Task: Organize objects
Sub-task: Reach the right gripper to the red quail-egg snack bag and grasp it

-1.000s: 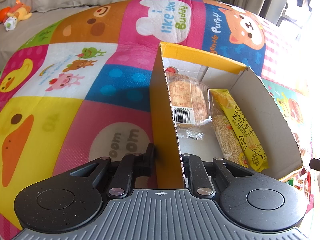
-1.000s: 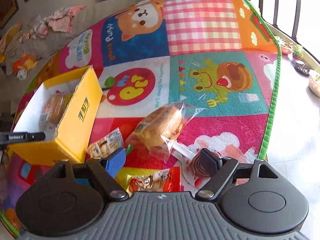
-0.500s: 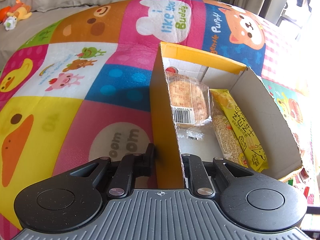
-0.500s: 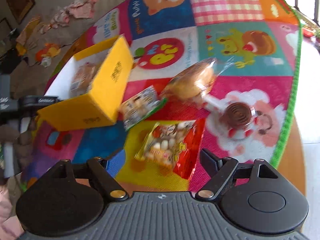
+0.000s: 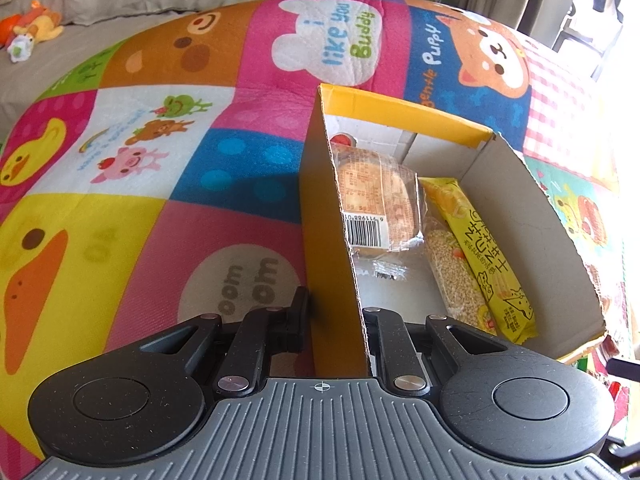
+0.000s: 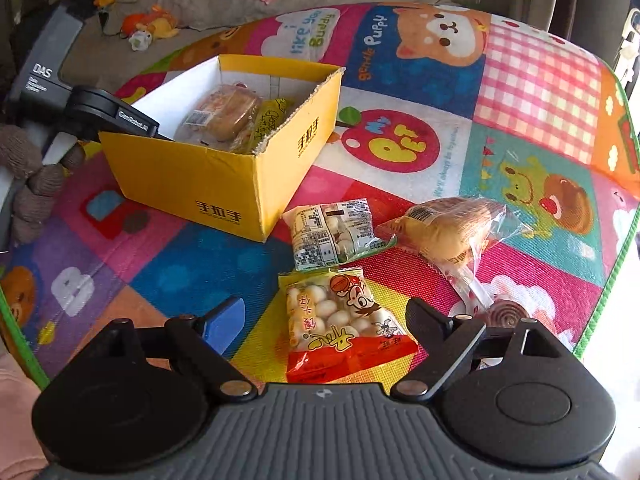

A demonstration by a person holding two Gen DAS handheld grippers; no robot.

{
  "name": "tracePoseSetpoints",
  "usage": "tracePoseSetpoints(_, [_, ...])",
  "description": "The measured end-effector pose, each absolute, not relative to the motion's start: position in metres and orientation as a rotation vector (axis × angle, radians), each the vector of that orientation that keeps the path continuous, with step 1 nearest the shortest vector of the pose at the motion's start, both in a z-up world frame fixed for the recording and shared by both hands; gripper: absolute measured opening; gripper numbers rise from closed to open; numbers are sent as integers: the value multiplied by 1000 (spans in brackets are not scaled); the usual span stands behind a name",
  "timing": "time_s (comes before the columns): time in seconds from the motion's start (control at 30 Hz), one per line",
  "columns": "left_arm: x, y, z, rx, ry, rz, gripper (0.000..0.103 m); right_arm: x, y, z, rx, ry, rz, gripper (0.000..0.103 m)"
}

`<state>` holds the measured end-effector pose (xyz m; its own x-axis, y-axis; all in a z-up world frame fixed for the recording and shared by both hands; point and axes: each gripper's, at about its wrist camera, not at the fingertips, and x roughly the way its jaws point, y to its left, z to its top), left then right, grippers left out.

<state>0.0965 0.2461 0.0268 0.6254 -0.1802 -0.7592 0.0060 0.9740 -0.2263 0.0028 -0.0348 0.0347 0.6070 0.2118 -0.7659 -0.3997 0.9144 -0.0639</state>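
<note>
A yellow cardboard box (image 6: 224, 184) stands on the play mat. My left gripper (image 5: 336, 320) is shut on the box's near wall (image 5: 328, 240), one finger outside and one inside. In the box lie a wrapped bun (image 5: 376, 196) and a yellow snack bar (image 5: 480, 248). My right gripper (image 6: 324, 316) is open and empty, hovering above a red and yellow bag of round snacks (image 6: 344, 324). Beyond it lie a white bag of round snacks (image 6: 332, 232), a wrapped bread roll (image 6: 448, 228) and a brown spiral lollipop (image 6: 506, 314).
The colourful play mat (image 6: 520, 140) has a green edge (image 6: 608, 296) at the right, with bare floor beyond. Soft toys (image 6: 148, 26) and clothes lie on the grey bedding at the back. The left gripper's body (image 6: 104, 114) shows at the box's far left.
My right gripper has pulled back and swung left, away from the lollipop and bread roll, now over the red and yellow snack bag. The left gripper has kept still on the box wall.
</note>
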Motion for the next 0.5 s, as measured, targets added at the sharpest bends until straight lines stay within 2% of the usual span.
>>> tracePoseSetpoints(0.17, [96,245,27,-202,890,-105,16,23,-44,17,-161,907,345,88])
tracePoseSetpoints(0.23, [96,245,27,-203,889,-105,16,22,-45,16,-143,922,343,82])
tracePoseSetpoints(0.27, [96,245,27,-204,888,-104,16,18,-44,17,-151,921,348,71])
tracePoseSetpoints(0.3, [96,245,27,-202,887,-103,16,13,-42,19,-157,923,355,65])
tracePoseSetpoints(0.5, [96,242,28,-171,890,-110,16,-24,-26,38,-128,958,461,62])
